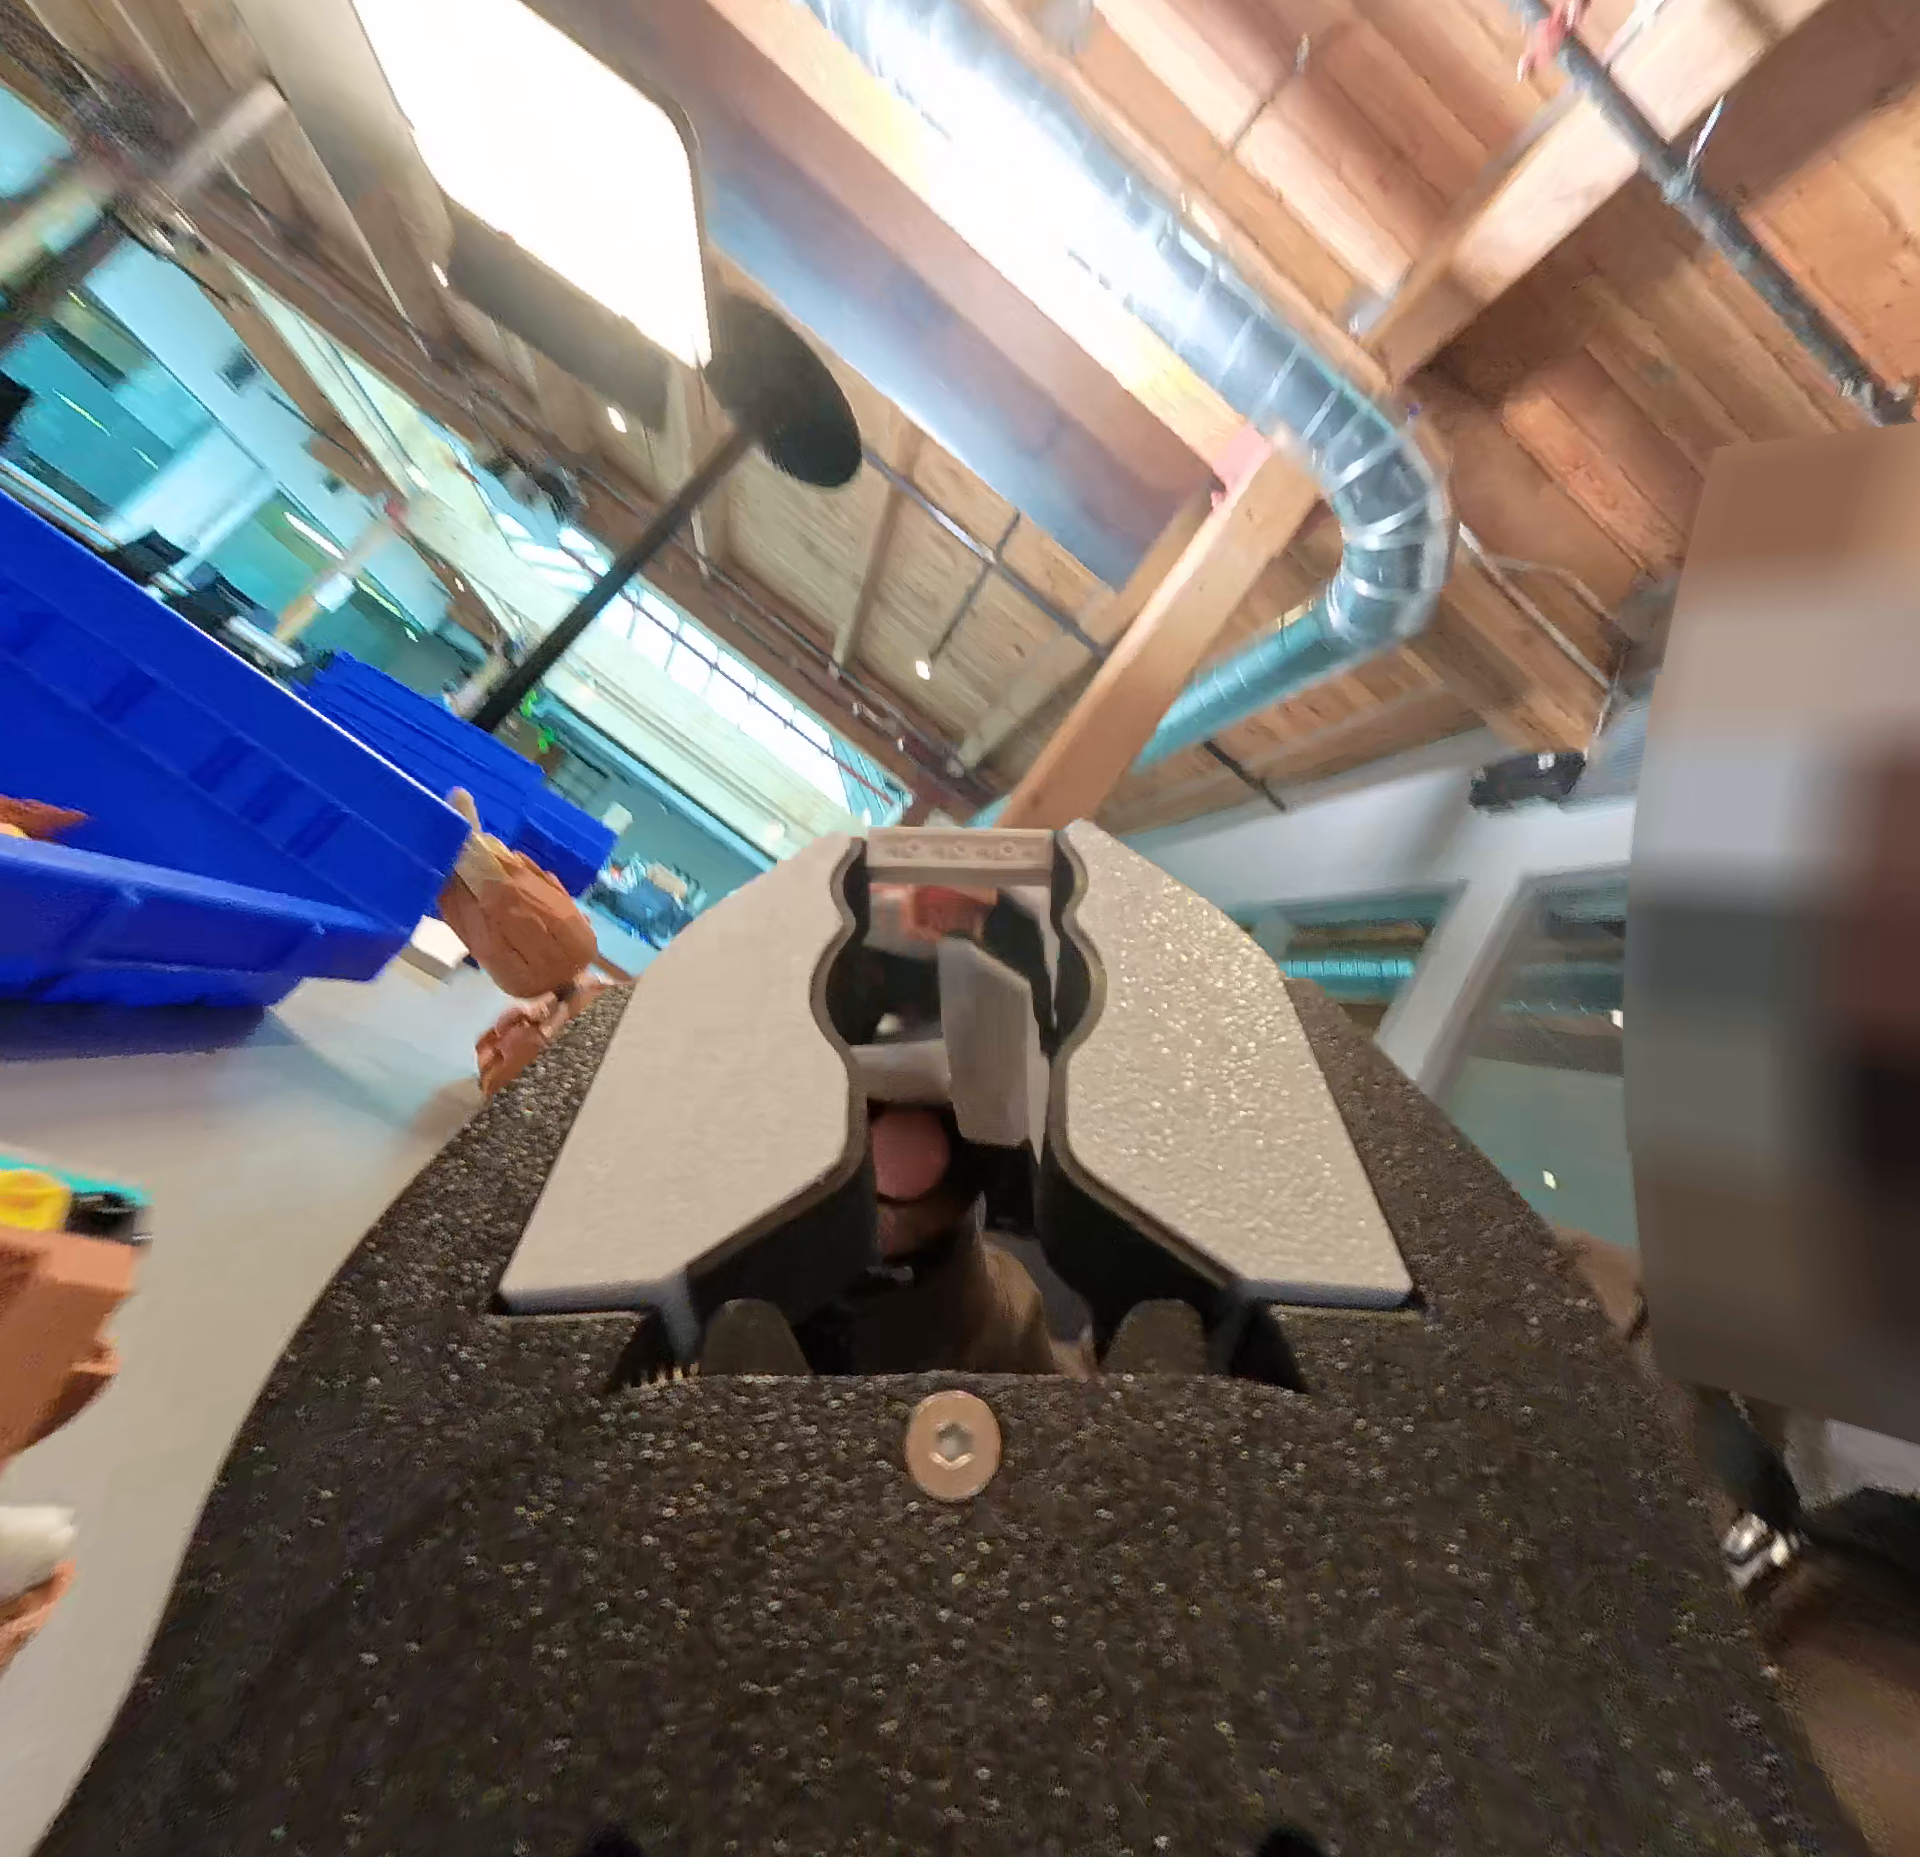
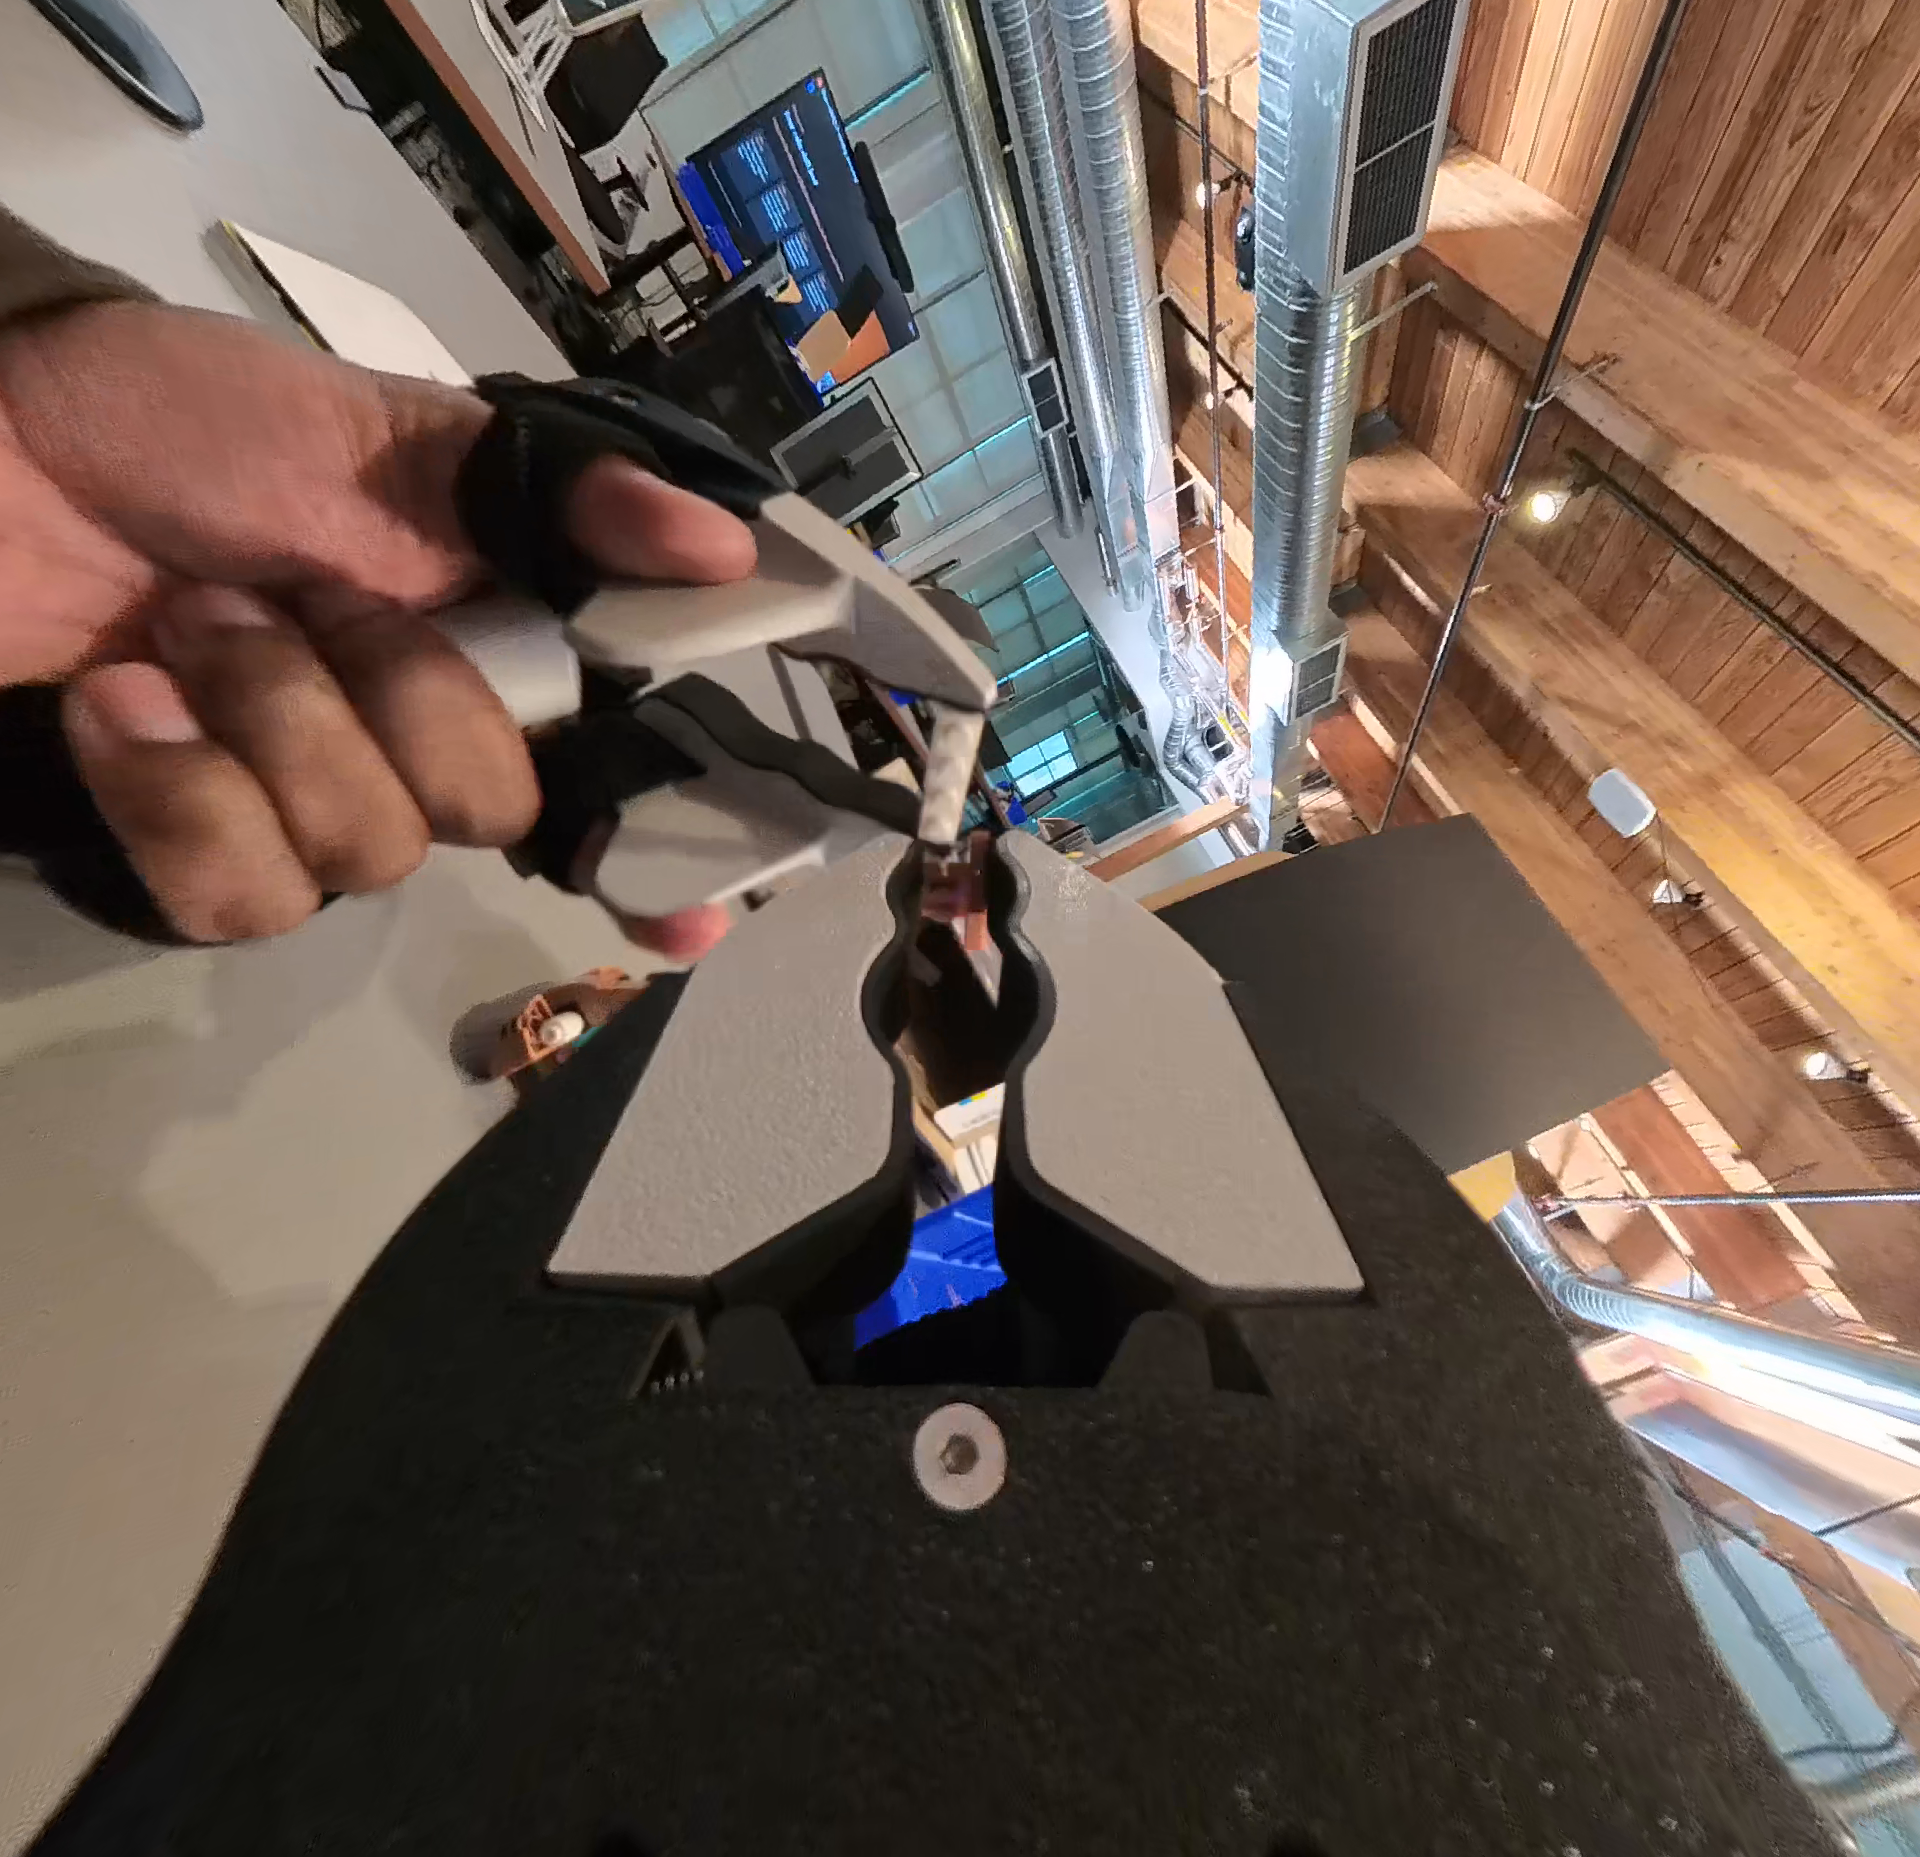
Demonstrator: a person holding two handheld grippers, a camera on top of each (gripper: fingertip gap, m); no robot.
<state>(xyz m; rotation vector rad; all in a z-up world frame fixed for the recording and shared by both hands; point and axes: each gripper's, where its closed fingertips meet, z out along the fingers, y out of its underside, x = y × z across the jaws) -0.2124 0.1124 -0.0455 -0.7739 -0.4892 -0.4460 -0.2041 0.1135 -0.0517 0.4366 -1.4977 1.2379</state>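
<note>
Clamping a short light-grey perforated strip (image 1: 935, 850) endwise between the two textured grey fingertips of the left gripper (image 1: 961, 862), the jaws being drawn in onto the strip's two ends. Being gripped itself by a bare hand (image 2: 260, 612) wrapped around its black and grey handles, as seen in the right wrist view, with the strip hanging down and its lower end reaching just to the tips of the other tool.

Pinching a small reddish-brown plastic piece (image 2: 958, 888) between the narrow tips of the right gripper (image 2: 961, 857), the jaws standing nearly together on it; touching the strip or just short of it, not possible to tell.

Pointing upward and well above a pale grey tabletop (image 1: 260, 1132). Lying on that tabletop, near the left gripper, several more brown moulded plastic parts (image 1: 520, 924), some blurred. Sitting farther left on it, two bright blue plastic bins (image 1: 208, 716), one behind the other.

Looming behind the right gripper, a flat black panel (image 2: 1403, 976). Running overhead, ribbed silver ventilation ducts (image 2: 1299, 405) under a ceiling of wooden beams and planks (image 2: 1714, 249). Glowing far off beyond the hand, a dark wall-mounted screen (image 2: 800, 249).
</note>
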